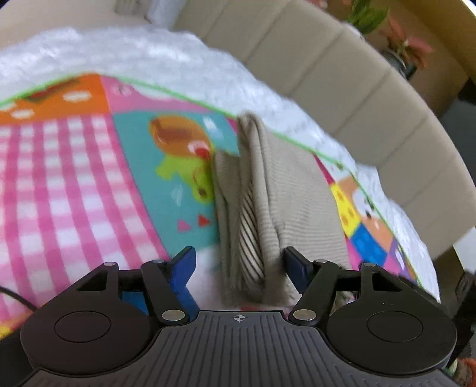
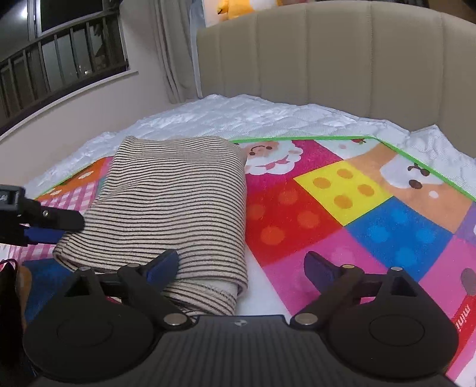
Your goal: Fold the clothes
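On the colourful play mat [image 2: 342, 208], left to right: left gripper [image 1: 238, 265] is seen spread around the folded striped garment [image 2: 175, 202] (pads not pressing); right gripper [image 2: 241, 268] is held wide, nothing gripped.

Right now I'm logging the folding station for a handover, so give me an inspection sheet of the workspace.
Surface: colourful play mat with a green edge, spread over a white quilted bed cover.
Job's things: one striped beige garment, folded into a compact bundle on the mat.
Clutter: nothing seen on the mat beside the garment.
Claws: left claw open, the garment's near edge between its fingers, one finger close against the cloth; right claw open, the garment's near corner by its left finger.
Cables: a thin dark cable at the left edge of the left wrist view.
Surroundings: beige padded headboard, curtain, window with railing, yellow plush toy.
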`<state>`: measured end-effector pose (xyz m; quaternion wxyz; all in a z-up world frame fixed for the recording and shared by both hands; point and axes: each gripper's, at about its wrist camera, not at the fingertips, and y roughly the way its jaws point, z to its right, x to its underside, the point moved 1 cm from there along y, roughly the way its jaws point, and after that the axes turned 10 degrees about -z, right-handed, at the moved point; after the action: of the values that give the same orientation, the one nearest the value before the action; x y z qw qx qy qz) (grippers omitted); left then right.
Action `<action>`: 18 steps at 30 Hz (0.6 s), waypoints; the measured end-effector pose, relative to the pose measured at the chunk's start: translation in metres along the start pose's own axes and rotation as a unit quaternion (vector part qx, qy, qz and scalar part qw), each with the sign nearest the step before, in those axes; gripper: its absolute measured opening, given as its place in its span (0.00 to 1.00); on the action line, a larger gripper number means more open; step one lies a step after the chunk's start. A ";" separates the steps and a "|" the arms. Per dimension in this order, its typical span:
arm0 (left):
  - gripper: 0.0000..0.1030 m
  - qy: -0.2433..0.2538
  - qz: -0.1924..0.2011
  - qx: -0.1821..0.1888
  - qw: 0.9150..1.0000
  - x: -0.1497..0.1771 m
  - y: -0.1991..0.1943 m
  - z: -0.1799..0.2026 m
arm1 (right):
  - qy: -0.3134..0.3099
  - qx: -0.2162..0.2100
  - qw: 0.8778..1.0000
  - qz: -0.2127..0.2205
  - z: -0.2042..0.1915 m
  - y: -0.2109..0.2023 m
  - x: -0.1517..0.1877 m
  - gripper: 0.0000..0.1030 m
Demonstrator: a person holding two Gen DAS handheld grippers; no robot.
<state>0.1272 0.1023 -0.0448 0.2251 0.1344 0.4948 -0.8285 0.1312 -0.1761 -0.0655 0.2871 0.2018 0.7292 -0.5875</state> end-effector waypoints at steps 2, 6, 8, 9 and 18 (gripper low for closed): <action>0.72 -0.015 -0.001 -0.007 1.000 -0.003 0.003 -0.006 | 0.000 -0.002 1.000 0.000 -0.001 0.000 0.000 0.92; 0.61 -0.035 0.003 -0.070 0.997 -0.009 0.008 -0.016 | 0.003 0.003 1.000 0.000 0.001 0.001 0.000 0.95; 0.58 -0.066 0.022 -0.044 0.997 -0.011 0.001 -0.025 | 0.009 -0.002 1.000 -0.003 0.003 0.001 0.000 0.95; 0.60 -0.083 0.033 -0.022 0.996 -0.011 -0.004 -0.030 | 0.011 -0.004 1.000 -0.004 0.004 0.002 -0.001 0.95; 0.76 0.020 0.037 0.007 0.999 -0.010 0.005 0.006 | 0.011 -0.007 1.000 -0.004 0.005 0.004 -0.001 1.00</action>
<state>0.1379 0.0974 -0.0412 0.2445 0.1711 0.4879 -0.8203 0.1350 -0.1798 -0.0688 0.2780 0.2040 0.7370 -0.5813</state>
